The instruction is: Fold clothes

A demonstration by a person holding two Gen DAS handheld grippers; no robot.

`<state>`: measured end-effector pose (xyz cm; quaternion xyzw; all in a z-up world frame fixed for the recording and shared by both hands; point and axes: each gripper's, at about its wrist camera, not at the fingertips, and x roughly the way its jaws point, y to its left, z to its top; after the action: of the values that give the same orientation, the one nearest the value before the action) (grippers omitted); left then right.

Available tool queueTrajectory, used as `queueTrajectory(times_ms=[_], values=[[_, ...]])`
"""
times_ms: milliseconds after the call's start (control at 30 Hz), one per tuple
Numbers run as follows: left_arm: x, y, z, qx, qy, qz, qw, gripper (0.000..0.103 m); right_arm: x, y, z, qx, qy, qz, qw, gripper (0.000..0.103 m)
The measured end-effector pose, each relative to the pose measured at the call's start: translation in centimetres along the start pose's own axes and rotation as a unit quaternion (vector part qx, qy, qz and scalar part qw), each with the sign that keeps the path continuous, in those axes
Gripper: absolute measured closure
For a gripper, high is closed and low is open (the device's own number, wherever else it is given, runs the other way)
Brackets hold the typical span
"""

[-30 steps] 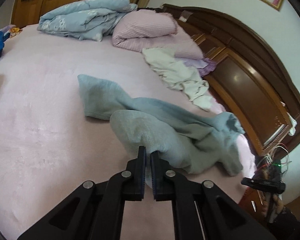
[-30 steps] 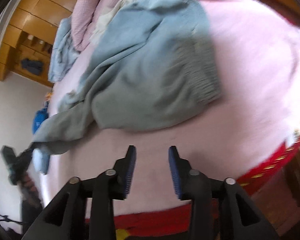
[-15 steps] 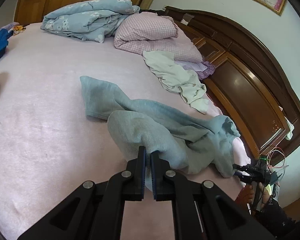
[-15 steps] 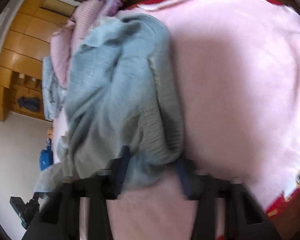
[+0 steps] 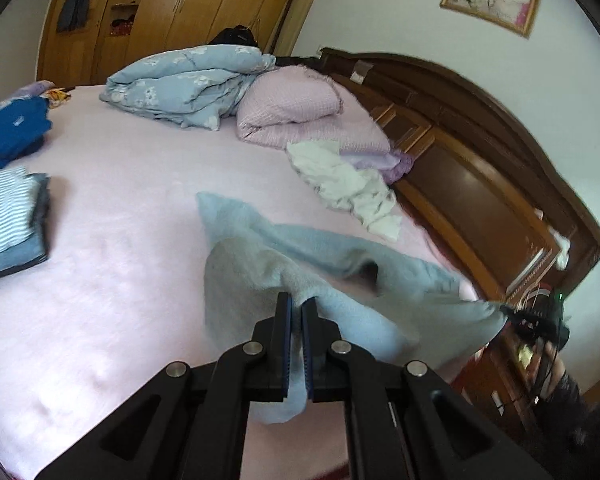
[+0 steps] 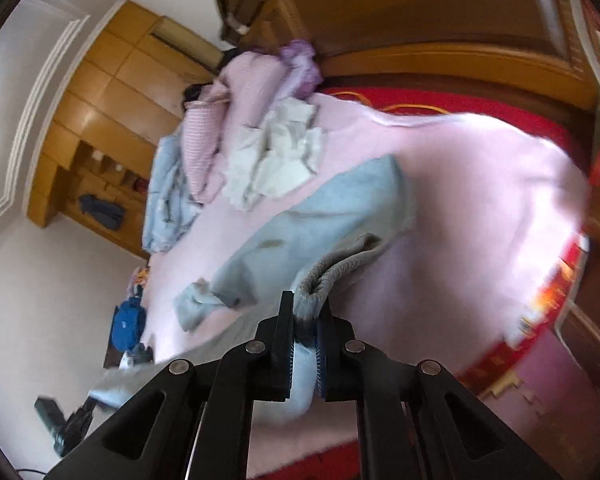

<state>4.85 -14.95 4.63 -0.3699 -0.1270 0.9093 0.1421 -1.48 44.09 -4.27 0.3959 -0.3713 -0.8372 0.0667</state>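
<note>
A light blue-grey sweater (image 5: 320, 264) lies crumpled on the pink bed sheet (image 5: 120, 208). My left gripper (image 5: 296, 312) is shut on one edge of it, and the cloth hangs through the jaws. My right gripper (image 6: 306, 312) is shut on the sweater's ribbed hem (image 6: 340, 268), and the sweater (image 6: 300, 224) stretches away from it across the bed. In the left wrist view the right gripper (image 5: 540, 318) holds the far end of the sweater taut off the bed's edge.
A folded blue quilt (image 5: 188, 84) and a pink pillow (image 5: 296, 108) lie at the head of the bed. A white garment (image 5: 348, 184) lies beside the dark wooden headboard (image 5: 480, 184). A folded striped pile (image 5: 8, 220) and blue clothes (image 5: 12, 132) sit at the left.
My right gripper came down on the sweater's hem, shut on it and lifted it. Both grippers have risen, and the sweater is now pulled out between them.
</note>
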Motion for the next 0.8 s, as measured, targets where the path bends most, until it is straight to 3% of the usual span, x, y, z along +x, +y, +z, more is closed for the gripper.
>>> queueTrajectory(times_ms=[100, 233, 467, 667, 800], values=[[-1.0, 1.0, -2.8, -0.005, 0.030, 0.015, 0.9994, 0.100, 0.5, -2.9, -1.3, 0.020, 0.026, -0.061, 0.998, 0.093], [0.4, 2.7, -5.9, -0.024, 0.078, 0.033, 0.9961, 0.100, 1.4, -5.5, -2.6, 0.044, 0.046, -0.101, 0.993, 0.093], [3.6, 4.5, -7.6, -0.042, 0.122, 0.050, 0.9904, 0.100, 2.3, -6.2, -3.6, 0.026, 0.068, -0.149, 0.986, 0.092], [2.7, 5.3, -7.8, -0.042, 0.130, 0.048, 0.9894, 0.098, 1.6, -6.7, -3.9, 0.023, 0.077, -0.202, 0.976, 0.081], [0.9, 6.9, -7.4, -0.059, 0.102, 0.066, 0.9907, 0.086, -0.3, -5.4, -3.5, -0.010, 0.053, -0.243, 0.968, 0.079]])
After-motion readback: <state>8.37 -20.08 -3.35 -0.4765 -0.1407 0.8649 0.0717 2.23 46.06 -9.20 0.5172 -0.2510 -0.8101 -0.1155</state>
